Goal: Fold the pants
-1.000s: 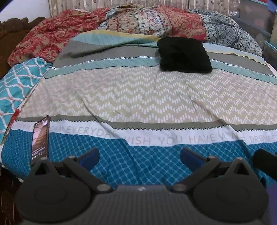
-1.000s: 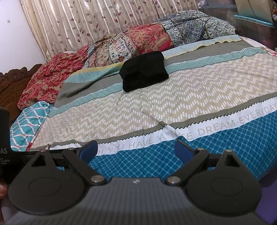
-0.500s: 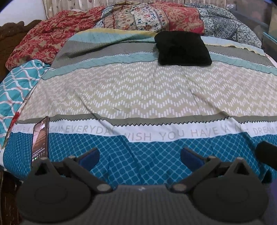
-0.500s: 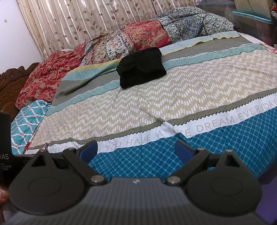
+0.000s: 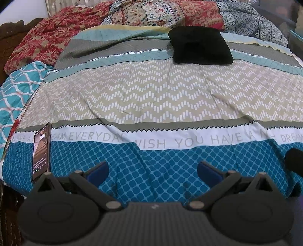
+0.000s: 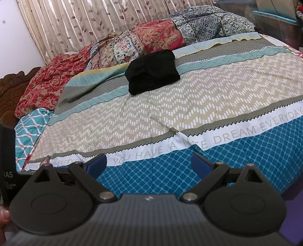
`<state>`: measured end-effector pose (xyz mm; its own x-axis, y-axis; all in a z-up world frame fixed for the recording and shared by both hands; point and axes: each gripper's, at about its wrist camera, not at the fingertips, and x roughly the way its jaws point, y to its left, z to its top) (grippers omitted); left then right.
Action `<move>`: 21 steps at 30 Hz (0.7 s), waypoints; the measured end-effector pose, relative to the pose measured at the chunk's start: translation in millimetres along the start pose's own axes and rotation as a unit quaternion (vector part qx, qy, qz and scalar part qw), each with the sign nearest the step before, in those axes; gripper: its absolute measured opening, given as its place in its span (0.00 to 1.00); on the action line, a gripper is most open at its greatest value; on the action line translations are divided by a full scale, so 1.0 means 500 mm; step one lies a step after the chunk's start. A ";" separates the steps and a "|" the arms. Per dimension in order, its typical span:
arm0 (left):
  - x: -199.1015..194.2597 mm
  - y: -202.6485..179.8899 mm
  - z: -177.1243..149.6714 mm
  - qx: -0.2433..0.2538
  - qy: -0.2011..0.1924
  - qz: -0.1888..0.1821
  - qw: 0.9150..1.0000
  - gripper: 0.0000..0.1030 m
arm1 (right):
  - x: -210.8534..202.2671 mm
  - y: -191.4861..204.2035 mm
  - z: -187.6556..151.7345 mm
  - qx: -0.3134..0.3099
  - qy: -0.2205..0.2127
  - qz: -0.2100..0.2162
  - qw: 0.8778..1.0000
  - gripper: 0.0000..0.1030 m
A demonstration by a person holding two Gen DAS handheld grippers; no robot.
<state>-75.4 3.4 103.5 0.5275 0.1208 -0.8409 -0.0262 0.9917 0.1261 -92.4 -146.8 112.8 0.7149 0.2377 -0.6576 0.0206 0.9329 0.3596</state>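
Dim even light, soft focus, fisheye-bowed edges

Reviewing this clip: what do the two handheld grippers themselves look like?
Both match: the left gripper and right gripper each have a dark grey ribbed body, two round black discs, black linkage arms with silver pivot pins, and blue finger pads.

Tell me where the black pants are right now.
The black pants lie bundled at the far side of the bed, on the grey and teal stripes, just in front of the patterned quilt; both grippers are well short of them.
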 end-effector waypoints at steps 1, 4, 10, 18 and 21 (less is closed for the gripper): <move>0.001 -0.001 0.000 0.001 0.001 0.001 1.000 1.00 | 0.001 0.000 0.001 0.000 0.001 0.000 1.000 0.94; 0.004 -0.003 -0.001 0.004 0.003 0.004 1.000 1.00 | 0.004 -0.002 0.002 0.001 0.003 -0.001 1.000 0.94; 0.019 -0.006 -0.009 0.004 0.022 -0.002 1.000 1.00 | 0.015 0.001 -0.006 -0.004 0.015 -0.006 1.000 0.94; 0.036 -0.022 -0.024 0.009 0.046 -0.018 0.999 1.00 | 0.028 0.005 -0.017 -0.014 0.032 -0.017 0.999 0.95; 0.039 -0.020 -0.023 0.002 0.052 -0.029 0.998 1.00 | 0.026 0.004 -0.016 -0.014 0.028 -0.025 0.999 0.95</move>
<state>-74.9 -3.9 79.9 0.4375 0.0682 -0.8966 0.0058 0.9969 0.0786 -88.7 -139.6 99.7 0.6739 0.2045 -0.7100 0.0347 0.9511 0.3069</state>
